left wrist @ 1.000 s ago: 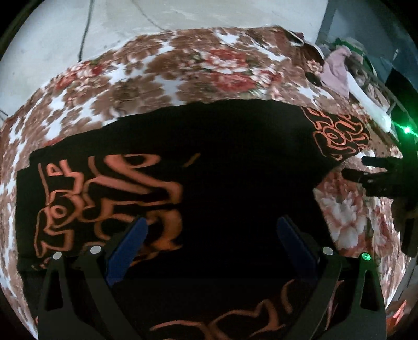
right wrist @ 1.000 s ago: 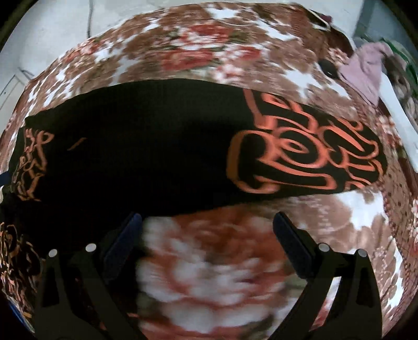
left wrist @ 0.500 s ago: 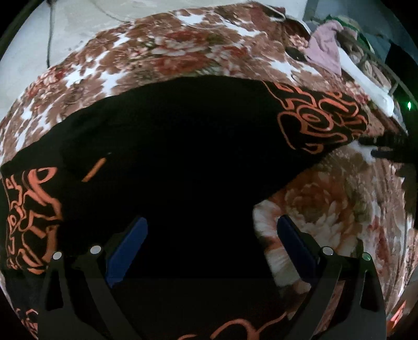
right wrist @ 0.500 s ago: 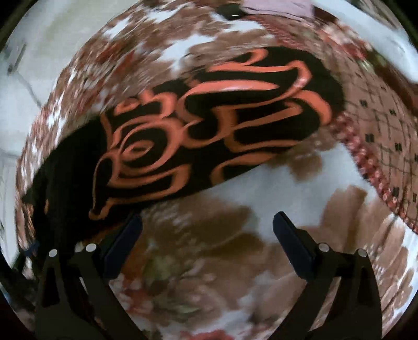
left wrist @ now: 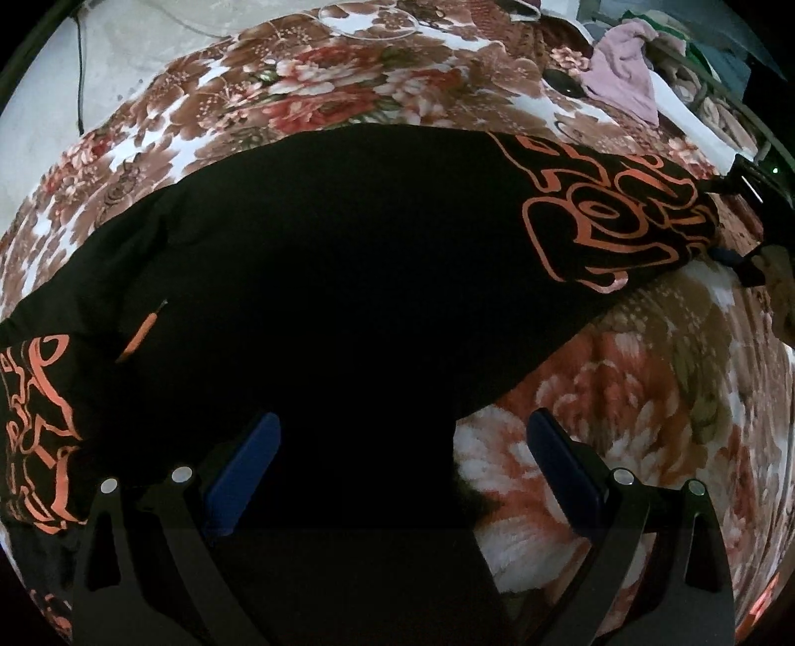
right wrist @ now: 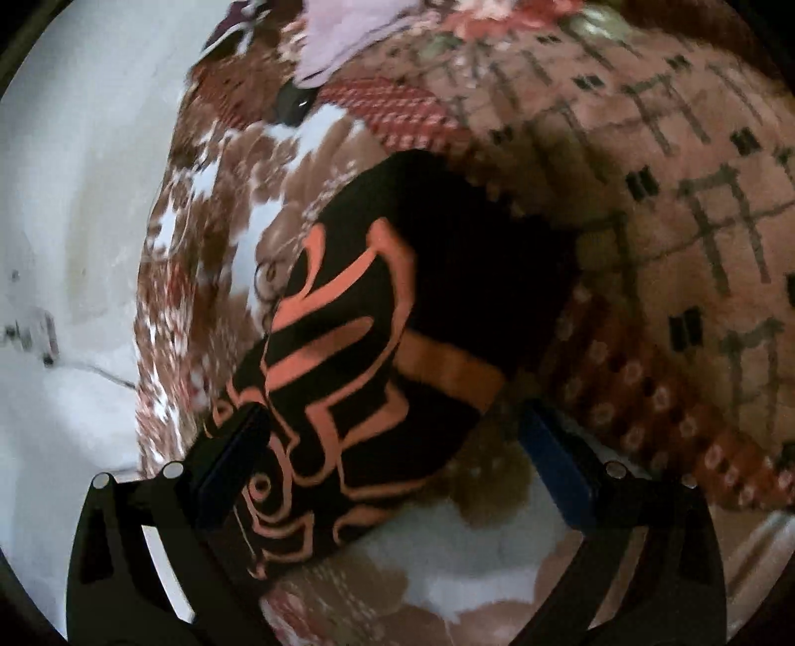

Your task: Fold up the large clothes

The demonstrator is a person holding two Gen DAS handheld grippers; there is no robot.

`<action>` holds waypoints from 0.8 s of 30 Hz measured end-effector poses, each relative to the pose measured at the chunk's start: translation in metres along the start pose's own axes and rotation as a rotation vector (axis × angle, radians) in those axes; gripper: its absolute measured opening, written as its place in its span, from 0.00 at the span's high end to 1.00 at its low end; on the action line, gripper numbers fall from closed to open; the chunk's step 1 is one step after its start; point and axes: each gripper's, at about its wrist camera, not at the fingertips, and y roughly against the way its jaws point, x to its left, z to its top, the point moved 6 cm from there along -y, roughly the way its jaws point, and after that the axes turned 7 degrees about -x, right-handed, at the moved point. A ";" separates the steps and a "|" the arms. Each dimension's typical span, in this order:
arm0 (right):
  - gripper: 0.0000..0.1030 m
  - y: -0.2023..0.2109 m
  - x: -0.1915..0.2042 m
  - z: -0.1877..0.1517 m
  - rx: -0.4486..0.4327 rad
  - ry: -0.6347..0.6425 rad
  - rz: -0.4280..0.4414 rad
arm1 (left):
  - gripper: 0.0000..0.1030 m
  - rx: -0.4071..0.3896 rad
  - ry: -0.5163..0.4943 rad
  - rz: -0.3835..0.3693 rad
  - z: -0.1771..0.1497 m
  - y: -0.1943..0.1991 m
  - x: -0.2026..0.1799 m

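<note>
Item: black garment with orange print, laid flat on floral blanket.

Left wrist view: we log the left tool (left wrist: 402, 467) released, jaws wide over the black garment (left wrist: 348, 278), which spans the floral blanket (left wrist: 621, 422) from 8 to 2 o'clock. Right wrist view: we log the right tool (right wrist: 392, 462) released, jaws wide astride the garment's printed end (right wrist: 348, 377), pink cloth (right wrist: 343, 30) at 12 o'clock.

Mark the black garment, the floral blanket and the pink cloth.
black garment (left wrist: 348, 278), left wrist view, plain middle.
floral blanket (left wrist: 318, 84), left wrist view, bare far part.
pink cloth (left wrist: 623, 82), left wrist view, bunched middle.
</note>
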 end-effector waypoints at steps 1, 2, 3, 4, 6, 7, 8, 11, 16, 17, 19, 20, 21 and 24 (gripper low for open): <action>0.04 -0.001 -0.001 0.003 -0.004 -0.014 0.007 | 0.05 0.002 -0.001 0.001 0.000 -0.001 0.000; 0.04 -0.003 -0.002 0.006 -0.007 -0.020 0.010 | 0.05 0.003 -0.003 0.003 0.000 -0.002 0.000; 0.04 -0.003 -0.003 0.009 -0.012 -0.024 0.013 | 0.05 0.002 -0.002 0.005 -0.001 -0.003 0.001; 0.04 -0.002 -0.002 0.013 -0.016 -0.035 0.024 | 0.05 -0.002 0.002 0.003 -0.001 -0.003 0.003; 0.04 -0.003 -0.001 0.020 -0.025 -0.047 0.052 | 0.05 -0.010 0.009 0.001 -0.002 -0.004 0.006; 0.05 -0.004 0.000 0.024 -0.025 -0.052 0.062 | 0.05 -0.014 0.016 -0.002 -0.003 -0.004 0.009; 0.11 -0.004 0.001 0.026 -0.023 -0.052 0.063 | 0.05 -0.017 0.021 -0.010 -0.004 -0.004 0.010; 0.57 -0.005 -0.003 0.030 -0.018 -0.041 0.036 | 0.05 -0.042 0.037 -0.084 -0.003 0.001 0.007; 0.84 -0.006 -0.009 0.031 -0.003 -0.025 0.051 | 0.05 -0.054 0.022 -0.191 -0.003 0.001 -0.009; 0.84 -0.004 -0.007 0.031 -0.008 -0.014 0.052 | 0.05 -0.047 0.021 -0.206 -0.005 -0.004 -0.011; 0.85 0.003 0.001 0.031 -0.025 0.026 0.055 | 0.05 -0.034 -0.003 -0.211 -0.010 -0.012 -0.014; 0.86 0.006 0.006 0.031 -0.031 0.047 0.056 | 0.05 -0.031 -0.014 -0.209 -0.013 -0.016 -0.015; 0.86 0.009 0.010 0.032 -0.033 0.065 0.058 | 0.05 -0.025 -0.027 -0.202 -0.017 -0.019 -0.016; 0.87 0.023 0.032 0.032 -0.032 0.119 0.084 | 0.05 -0.026 -0.055 -0.189 -0.022 -0.026 -0.019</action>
